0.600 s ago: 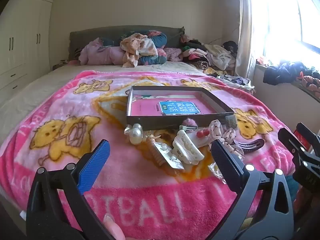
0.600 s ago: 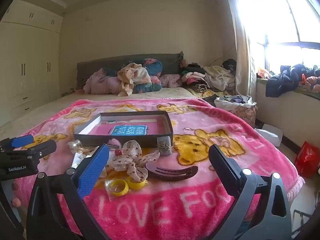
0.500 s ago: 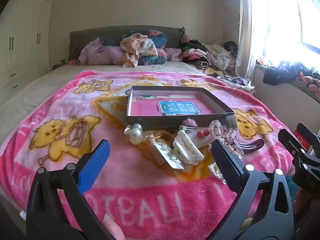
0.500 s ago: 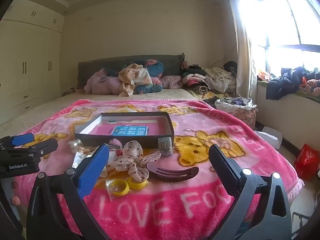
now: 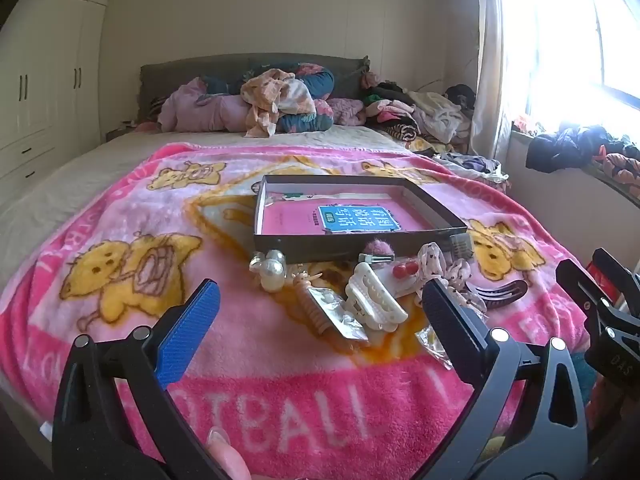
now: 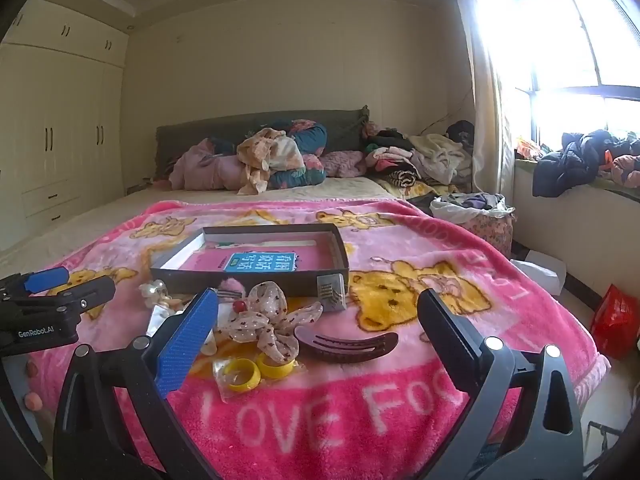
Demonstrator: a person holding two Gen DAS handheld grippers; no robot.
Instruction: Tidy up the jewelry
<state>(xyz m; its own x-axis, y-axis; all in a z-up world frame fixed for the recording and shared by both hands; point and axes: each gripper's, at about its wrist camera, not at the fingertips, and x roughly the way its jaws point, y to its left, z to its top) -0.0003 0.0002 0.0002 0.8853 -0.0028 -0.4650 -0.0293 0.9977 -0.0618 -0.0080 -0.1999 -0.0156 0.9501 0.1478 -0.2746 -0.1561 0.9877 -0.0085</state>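
An open dark box [image 5: 352, 246] with a pink book inside lies on the pink blanket; it also shows in the right wrist view [image 6: 256, 282]. In front of it lie a pearl ornament [image 5: 270, 270], a white claw clip [image 5: 374, 298], a spotted fabric bow [image 6: 266, 322], a brown hair clip [image 6: 346, 346] and two yellow rings [image 6: 256, 370]. My left gripper [image 5: 320, 320] is open and empty, above the blanket just short of the pile. My right gripper [image 6: 318, 328] is open and empty, near the bow and brown clip.
The pink blanket [image 5: 120, 240] covers the bed's near half. Piled clothes [image 5: 280, 104] lie at the headboard. A wardrobe [image 6: 52, 152] stands left, a window sill with clothes [image 6: 580, 164] right. A red bag [image 6: 614, 320] sits on the floor.
Both grippers have stayed open. The right wrist view has tilted up slightly; the left view is almost unchanged.
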